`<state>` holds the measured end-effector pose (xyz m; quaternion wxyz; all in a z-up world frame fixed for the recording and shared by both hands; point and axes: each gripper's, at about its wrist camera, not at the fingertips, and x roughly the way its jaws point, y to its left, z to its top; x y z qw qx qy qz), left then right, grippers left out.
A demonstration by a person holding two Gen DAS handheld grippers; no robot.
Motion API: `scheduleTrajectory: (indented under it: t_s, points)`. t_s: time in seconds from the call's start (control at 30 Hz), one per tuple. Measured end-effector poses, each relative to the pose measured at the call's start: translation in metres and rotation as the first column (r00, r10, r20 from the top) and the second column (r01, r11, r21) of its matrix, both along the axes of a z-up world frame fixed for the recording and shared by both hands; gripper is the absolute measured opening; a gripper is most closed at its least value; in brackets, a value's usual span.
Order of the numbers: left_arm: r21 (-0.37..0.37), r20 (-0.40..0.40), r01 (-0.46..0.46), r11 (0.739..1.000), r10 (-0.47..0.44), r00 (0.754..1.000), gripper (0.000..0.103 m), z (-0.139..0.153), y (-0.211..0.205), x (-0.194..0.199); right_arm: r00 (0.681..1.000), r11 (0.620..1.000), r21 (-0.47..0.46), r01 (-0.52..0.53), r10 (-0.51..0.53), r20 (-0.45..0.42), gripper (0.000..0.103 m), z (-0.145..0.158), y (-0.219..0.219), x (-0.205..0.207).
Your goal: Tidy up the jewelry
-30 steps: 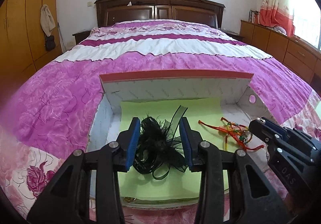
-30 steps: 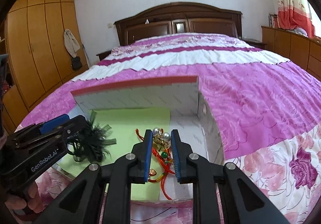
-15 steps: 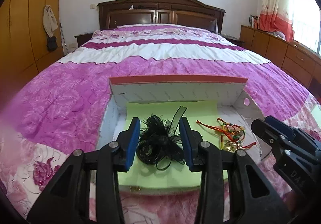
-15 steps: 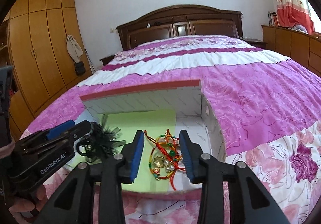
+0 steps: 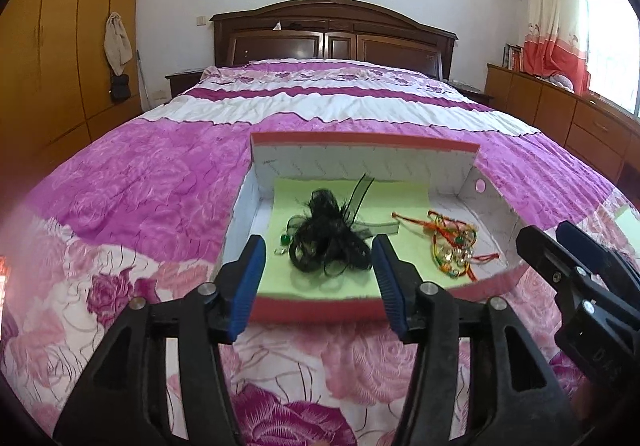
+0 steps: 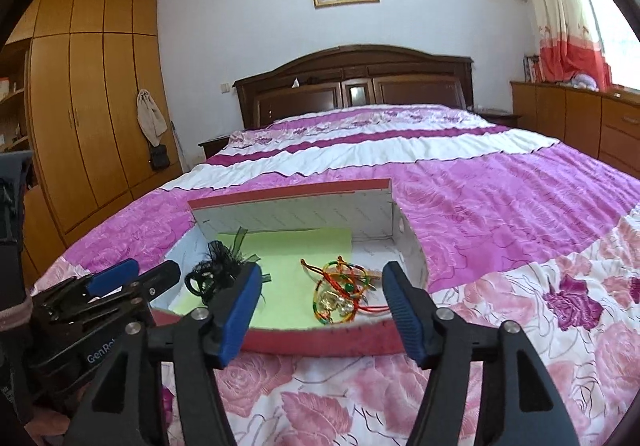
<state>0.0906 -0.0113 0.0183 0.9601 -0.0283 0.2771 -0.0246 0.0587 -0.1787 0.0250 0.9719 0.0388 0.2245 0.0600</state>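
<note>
I am looking along two sets of black tongs with blue pads, held over a bed [image 5: 168,182] covered in a pink and purple floral quilt. A shallow cardboard box [image 5: 360,150] with a red rim is sitting on the quilt, and a pale green sheet [image 5: 320,286] is lining most of its floor.

The left tongs [image 5: 318,278] are opening, their pads standing either side of, and clear of, a black feathery ribbon hairpiece [image 5: 330,242] lying on the green sheet. Nothing is pressing on it. A tiny green bead piece [image 5: 285,240] is lying just beside it.

The right tongs [image 6: 320,310] are also opening, spread wide at the box's near rim. A tangle of red, orange and green cord bracelets [image 6: 340,290] with a few clear beads is lying loose in the box between the pads, touching neither.

I am judging both items to be very light and soft. The hairpiece looks springy and easily crushed, so I would be taking it gently by its dense centre, not by the stray ribbon ends. The bracelets look limp and likely to snag or dangle; gripping where the cords bunch near the beads seems the safest hold, since a single strand could slip out between the pads.
</note>
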Motion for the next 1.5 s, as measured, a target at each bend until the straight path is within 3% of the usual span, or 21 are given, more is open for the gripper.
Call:
scheduleTrajectory:
  t_s: [0.13,0.67,1.5]
  points:
    - [0.009,0.007,-0.008,1.000,0.008,1.000,0.055,-0.010,-0.001,-0.005,1.000,1.000,-0.014,0.019,-0.019,-0.001,0.069,-0.011,0.000,-0.005]
    - [0.034,0.022,-0.023,0.999,0.023,1.000,0.064,-0.023,-0.008,-0.019,0.998,0.998,-0.034,0.060,-0.060,0.007,0.074,-0.022,-0.002,-0.014]
    - [0.034,0.027,-0.028,0.999,0.027,0.999,0.064,-0.024,-0.007,-0.021,0.998,0.998,-0.035,0.060,-0.060,0.007,0.075,-0.023,-0.001,-0.015]
